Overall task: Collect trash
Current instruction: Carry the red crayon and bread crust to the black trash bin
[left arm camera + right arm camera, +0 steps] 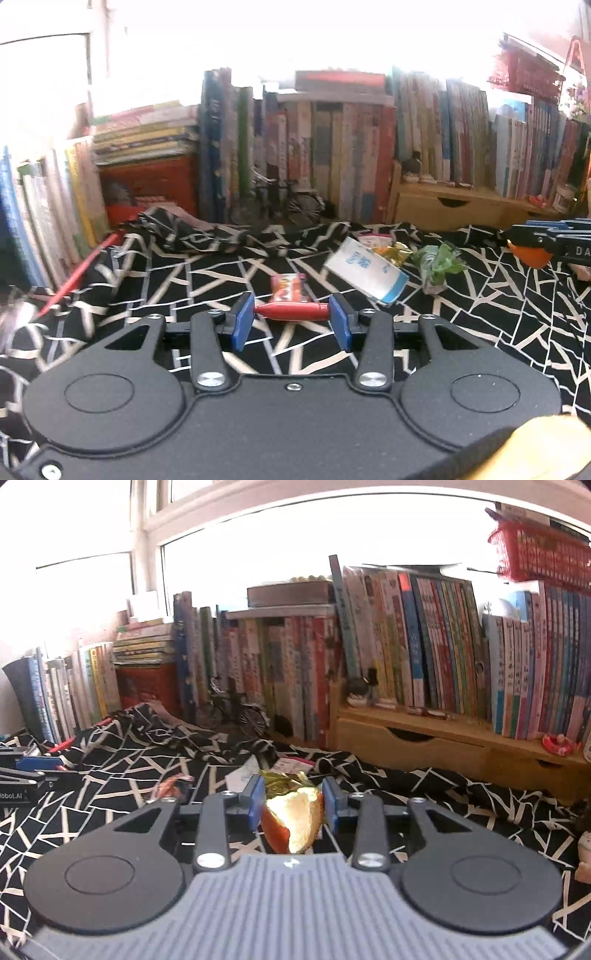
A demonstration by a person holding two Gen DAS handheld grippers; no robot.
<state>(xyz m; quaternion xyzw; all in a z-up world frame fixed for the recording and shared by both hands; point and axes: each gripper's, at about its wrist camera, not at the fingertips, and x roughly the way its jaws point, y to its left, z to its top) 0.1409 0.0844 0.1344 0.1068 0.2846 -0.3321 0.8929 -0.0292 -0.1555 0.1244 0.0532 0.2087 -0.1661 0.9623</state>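
Observation:
My left gripper is shut on a red sausage-shaped packet, which lies crosswise with one end against each blue pad, low over the black-and-white cloth. Just beyond lie a red snack wrapper, a tipped white paper cup, a gold wrapper and a green wrapper. My right gripper is shut on a piece of orange peel, white pith showing. The gold wrapper lies right past its fingertips. The left wrist view shows the right gripper at the right edge with the peel.
Rows of upright books and a wooden drawer shelf line the back. A small model bicycle stands before the books. A red stick lies at the left. The left gripper shows at the right wrist view's left edge.

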